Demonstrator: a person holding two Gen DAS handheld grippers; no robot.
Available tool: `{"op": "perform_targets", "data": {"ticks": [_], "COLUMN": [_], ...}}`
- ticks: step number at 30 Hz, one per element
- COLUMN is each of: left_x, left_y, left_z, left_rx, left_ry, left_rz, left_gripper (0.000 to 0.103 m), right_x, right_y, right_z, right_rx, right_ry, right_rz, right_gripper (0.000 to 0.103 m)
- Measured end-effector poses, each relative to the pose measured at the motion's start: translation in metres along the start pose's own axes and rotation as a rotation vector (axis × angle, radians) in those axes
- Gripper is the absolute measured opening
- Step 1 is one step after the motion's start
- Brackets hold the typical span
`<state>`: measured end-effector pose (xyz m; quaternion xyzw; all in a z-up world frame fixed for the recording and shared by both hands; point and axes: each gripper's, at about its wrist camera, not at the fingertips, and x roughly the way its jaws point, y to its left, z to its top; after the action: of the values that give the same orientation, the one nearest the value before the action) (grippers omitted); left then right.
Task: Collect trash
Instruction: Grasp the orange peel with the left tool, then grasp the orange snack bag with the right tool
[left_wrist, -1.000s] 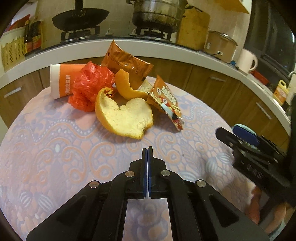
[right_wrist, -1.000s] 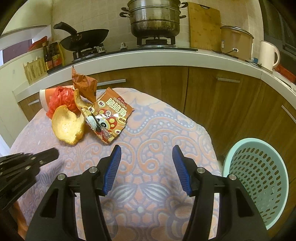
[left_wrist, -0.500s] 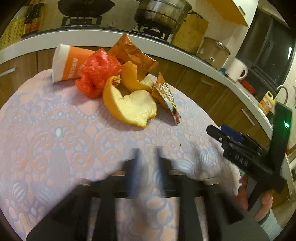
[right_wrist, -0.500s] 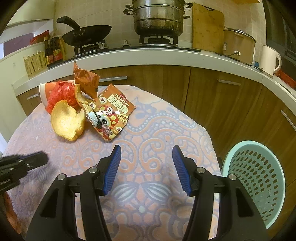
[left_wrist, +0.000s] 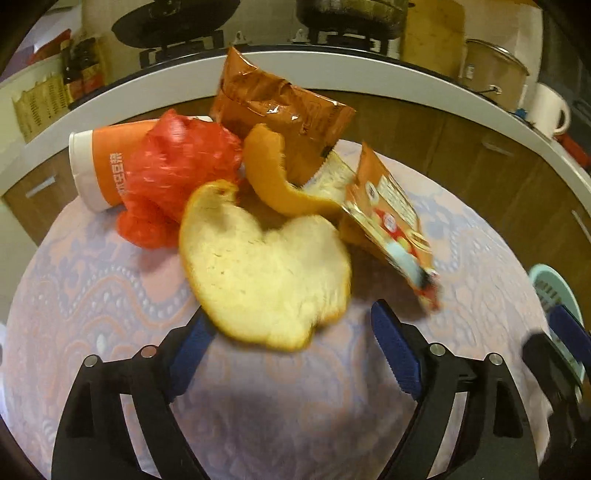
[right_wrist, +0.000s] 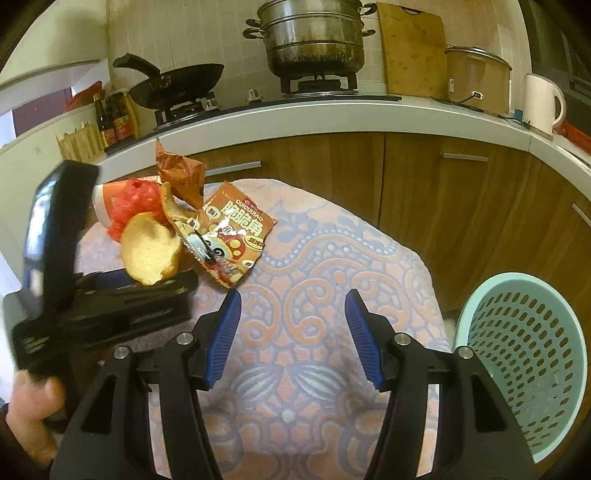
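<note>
Left wrist view: the left hand-held gripper has its jaws spread wide, the large pomelo peel lying between the blue pads, its near edge over the left pad. Behind it on the patterned tabletop are a crumpled red plastic bag, a tipped orange paper cup, a curled peel strip, a brown snack bag and a printed snack wrapper.

Right wrist view: the right hand-held gripper is spread too, holding nothing, above bare tabletop. The trash heap sits at far left, wrapper nearest. A teal perforated basket stands beside the table at right.
</note>
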<state>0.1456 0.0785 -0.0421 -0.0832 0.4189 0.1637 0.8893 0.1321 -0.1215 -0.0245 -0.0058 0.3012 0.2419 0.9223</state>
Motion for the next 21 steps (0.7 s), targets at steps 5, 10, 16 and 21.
{"op": "perform_targets", "data": {"ticks": [5,10,16,21], "left_x": [-0.001,-0.019,-0.037,-0.048], "left_y": [0.015,0.037,0.059,0.074], "left_z": [0.008,-0.002,-0.018,-0.033], "left_rx": [-0.065,-0.109,-0.156,-0.177], "left_ry": [-0.029,-0.084,-0.078,-0.098], "left_rz": [-0.014,-0.107,-0.197,-0.212], "left_gripper": [0.066,0.042,0.032,0.031], "right_x": [-0.001,-0.001,0.003,0.01], "right_y": [-0.001,0.007,0.016,0.028], "right_z": [0.0,0.0,0.002,0.012], "right_rx": [0.013,-0.023,-0.056,-0.063], "right_ry": [-0.002,0.0,0.03,0.085], "right_rz": [0.012,-0.003,-0.001,0.048], "right_gripper": [0.056,0.056,0.056,0.056]}}
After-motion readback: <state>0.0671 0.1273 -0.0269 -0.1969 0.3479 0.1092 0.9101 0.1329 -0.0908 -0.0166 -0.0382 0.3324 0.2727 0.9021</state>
